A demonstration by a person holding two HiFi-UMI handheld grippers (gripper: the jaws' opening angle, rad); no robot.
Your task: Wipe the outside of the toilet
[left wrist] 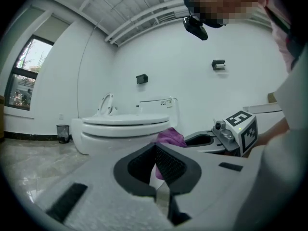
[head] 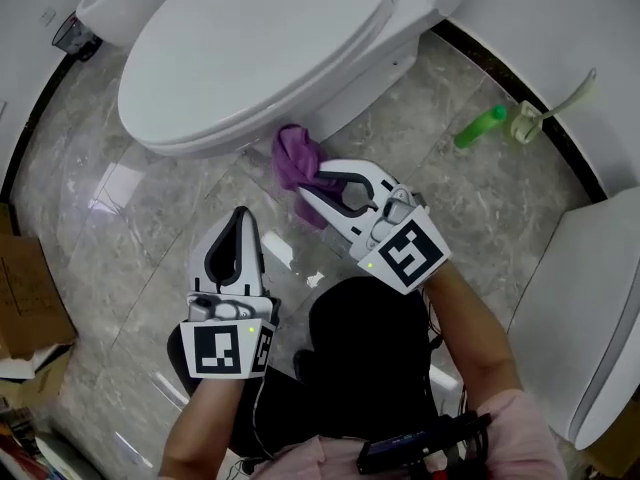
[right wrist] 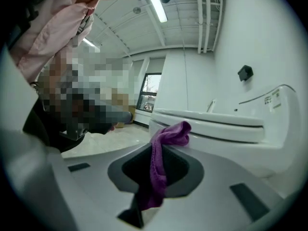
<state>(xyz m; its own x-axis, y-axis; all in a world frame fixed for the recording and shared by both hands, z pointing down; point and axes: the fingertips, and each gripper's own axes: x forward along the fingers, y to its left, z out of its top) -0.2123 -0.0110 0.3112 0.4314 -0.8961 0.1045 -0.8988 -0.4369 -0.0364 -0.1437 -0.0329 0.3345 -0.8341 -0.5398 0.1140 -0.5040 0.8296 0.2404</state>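
Observation:
The white toilet (head: 260, 48) has its lid down and fills the top of the head view. A purple cloth (head: 296, 160) is bunched against the bowl's lower front, just under the rim. My right gripper (head: 310, 188) is shut on this cloth; in the right gripper view the cloth (right wrist: 161, 165) hangs between the closed pads and touches the toilet (right wrist: 216, 129). My left gripper (head: 241, 214) hovers over the floor, a little short of the bowl, shut with nothing in it. The left gripper view shows its jaws pressed together, the toilet (left wrist: 120, 129) beyond, and the cloth (left wrist: 169, 136).
A green bottle (head: 480, 126) and a pale brush (head: 530, 118) lie by the right wall. Another white fixture (head: 590, 318) stands at the right edge. A cardboard box (head: 30, 293) sits at left, a small black bin (head: 72, 36) at top left. The floor is glossy grey marble.

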